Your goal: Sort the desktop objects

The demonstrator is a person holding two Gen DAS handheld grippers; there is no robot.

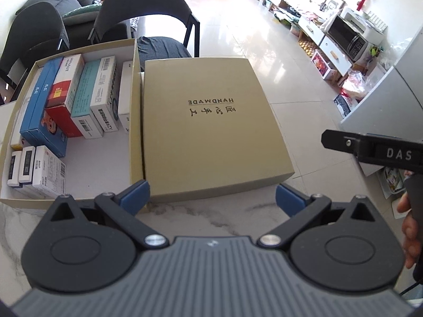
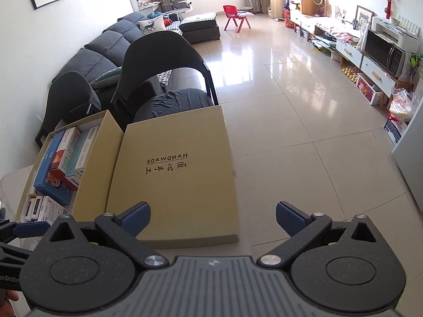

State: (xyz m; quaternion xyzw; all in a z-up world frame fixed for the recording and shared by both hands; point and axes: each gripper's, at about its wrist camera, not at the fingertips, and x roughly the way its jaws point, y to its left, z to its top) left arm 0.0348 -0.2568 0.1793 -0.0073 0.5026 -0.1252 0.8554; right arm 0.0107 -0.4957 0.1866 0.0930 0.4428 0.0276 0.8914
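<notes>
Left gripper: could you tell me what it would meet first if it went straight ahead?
Probably the near edge of the lid, which lies just ahead of the open left gripper; depth is unclear.

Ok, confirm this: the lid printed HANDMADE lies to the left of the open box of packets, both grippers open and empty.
Not quite: the lid lies to the right of the open box, as the left wrist view shows. The left gripper and right gripper are indeed open and empty.

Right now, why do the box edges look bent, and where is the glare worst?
Left wrist view: the fisheye lens bows the lid's straight edges, and sunlight washes out the floor behind the chair. Right wrist view: the same curving, with window glare on the tiles; both stay sharp.
</notes>
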